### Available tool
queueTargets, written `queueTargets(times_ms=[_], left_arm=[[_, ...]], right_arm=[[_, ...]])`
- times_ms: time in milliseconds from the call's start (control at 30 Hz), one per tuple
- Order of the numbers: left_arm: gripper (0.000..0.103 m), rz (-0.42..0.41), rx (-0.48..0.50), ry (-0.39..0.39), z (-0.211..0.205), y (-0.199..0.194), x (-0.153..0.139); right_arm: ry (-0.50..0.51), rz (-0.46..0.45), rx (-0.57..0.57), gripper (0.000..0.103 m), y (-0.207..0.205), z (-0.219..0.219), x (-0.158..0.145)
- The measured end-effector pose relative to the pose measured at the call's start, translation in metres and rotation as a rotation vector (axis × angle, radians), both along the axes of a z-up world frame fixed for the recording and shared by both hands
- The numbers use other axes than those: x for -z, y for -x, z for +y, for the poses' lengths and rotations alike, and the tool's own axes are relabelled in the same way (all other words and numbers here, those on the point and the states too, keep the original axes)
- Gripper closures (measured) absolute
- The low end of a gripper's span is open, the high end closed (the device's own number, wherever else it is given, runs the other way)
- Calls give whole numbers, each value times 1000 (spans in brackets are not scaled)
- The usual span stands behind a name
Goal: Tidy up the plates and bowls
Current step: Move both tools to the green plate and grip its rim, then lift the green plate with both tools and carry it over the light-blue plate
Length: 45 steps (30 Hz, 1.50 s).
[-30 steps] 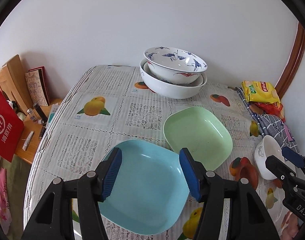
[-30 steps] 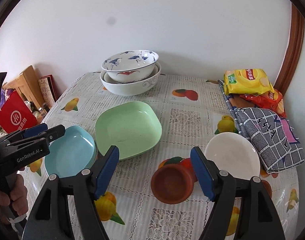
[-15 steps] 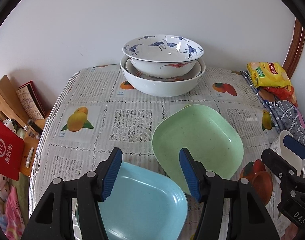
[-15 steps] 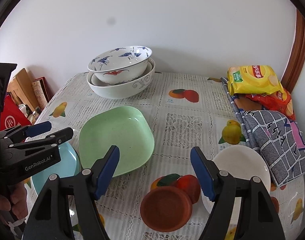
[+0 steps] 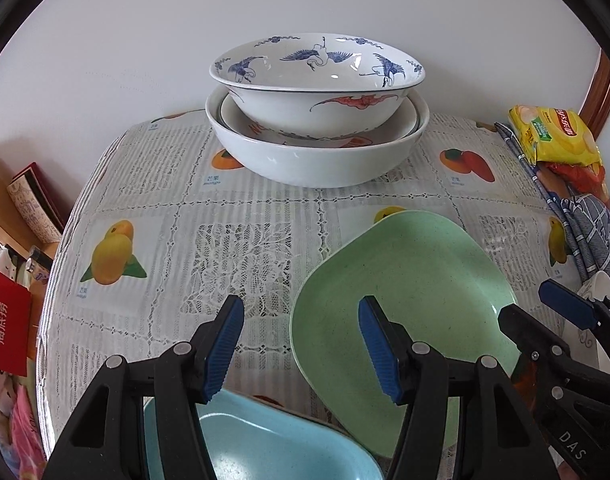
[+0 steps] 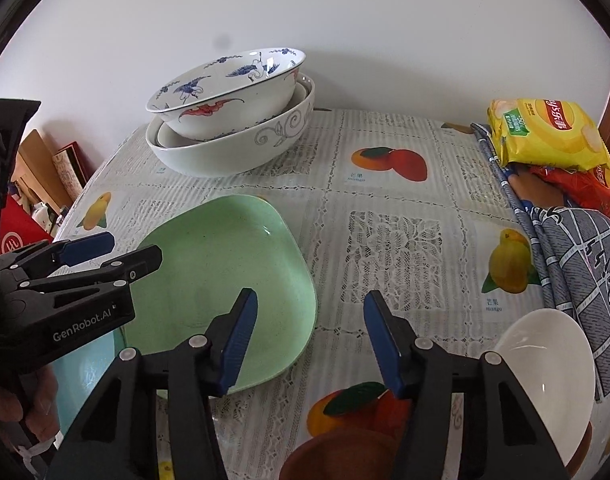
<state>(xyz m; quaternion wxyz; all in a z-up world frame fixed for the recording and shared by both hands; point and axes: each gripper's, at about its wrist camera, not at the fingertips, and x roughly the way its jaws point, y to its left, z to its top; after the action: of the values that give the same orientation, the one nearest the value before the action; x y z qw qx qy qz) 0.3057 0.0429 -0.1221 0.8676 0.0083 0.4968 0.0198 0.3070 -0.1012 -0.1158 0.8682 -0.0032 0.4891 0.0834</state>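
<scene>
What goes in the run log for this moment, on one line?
left gripper: open, empty | right gripper: open, empty | green plate: on table, untouched | blue plate: beside it | stacked bowls: at the back

Left gripper (image 5: 299, 346): black plastic clamp arms, blue ribbed pads (image 5: 224, 346), silver rivets at pivots; "GenRobot.AI" in white on its side, seen from right wrist view. Right gripper (image 6: 309, 338): same build, "DAS" lettering on its body. Bare fingers of left hand (image 6: 29, 404), white band below
</scene>
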Motion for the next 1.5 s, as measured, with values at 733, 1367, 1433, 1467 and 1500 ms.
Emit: queueTargets(times_ms=[733, 1367, 1433, 1467, 1500], left_arm=[[80, 44, 39, 1, -13, -20, 25], [86, -27, 38, 70, -4, 0, -19], [86, -38, 39, 70, -6, 4, -25], [86, -42, 39, 70, -6, 6, -29], [86, -46, 39, 70, -7, 8, -32]], right_arm=[[14, 72, 8, 87, -18, 9, 32], [-60, 1, 61, 93, -8, -12, -4], [-68, -8, 63, 93, -4, -14, -11], [-69, -14, 61, 93, -2, -13, -15], [-69, -19, 60, 93, 1, -13, -19]])
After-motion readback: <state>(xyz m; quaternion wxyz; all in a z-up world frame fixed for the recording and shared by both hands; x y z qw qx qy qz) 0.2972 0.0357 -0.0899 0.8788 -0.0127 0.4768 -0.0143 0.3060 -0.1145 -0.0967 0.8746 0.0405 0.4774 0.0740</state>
